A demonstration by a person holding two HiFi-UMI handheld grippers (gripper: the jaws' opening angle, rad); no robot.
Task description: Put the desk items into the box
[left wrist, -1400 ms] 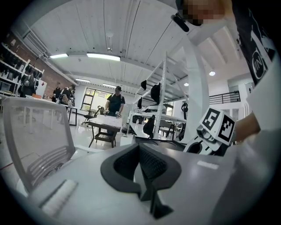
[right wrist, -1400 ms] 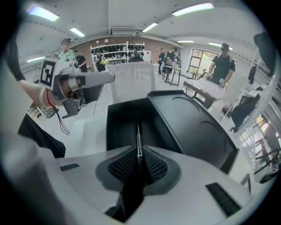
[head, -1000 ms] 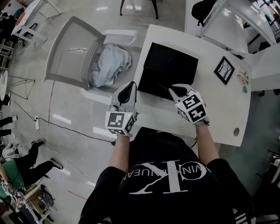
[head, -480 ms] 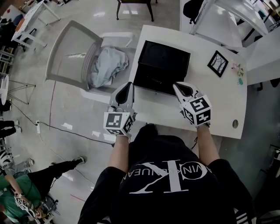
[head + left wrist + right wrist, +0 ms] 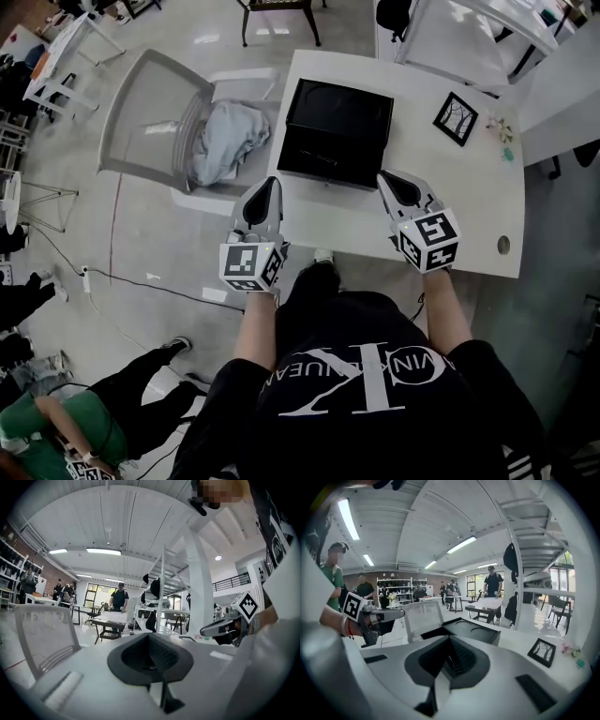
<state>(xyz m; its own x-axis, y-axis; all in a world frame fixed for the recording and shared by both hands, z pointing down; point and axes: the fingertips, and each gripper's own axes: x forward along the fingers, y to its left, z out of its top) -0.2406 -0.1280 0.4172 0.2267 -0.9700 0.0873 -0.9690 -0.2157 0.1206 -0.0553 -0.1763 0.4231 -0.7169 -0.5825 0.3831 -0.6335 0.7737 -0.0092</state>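
Over the desk's near edge, from the head view, the left tongs point(image 5: 269, 186) hang at the corner of the desk point(image 5: 469, 211). The right tongs point(image 5: 387, 181) sit just short of the open black box point(image 5: 337, 131). A frame point(image 5: 456, 119) lies well right of the box, and a chair point(image 5: 155, 112) with a cloth point(image 5: 225, 141) stands to its left. Left gripper view: the jaws are pressed together with nothing between them. Right gripper view: the jaws are likewise together and empty, with the box ahead and the frame off to the right.
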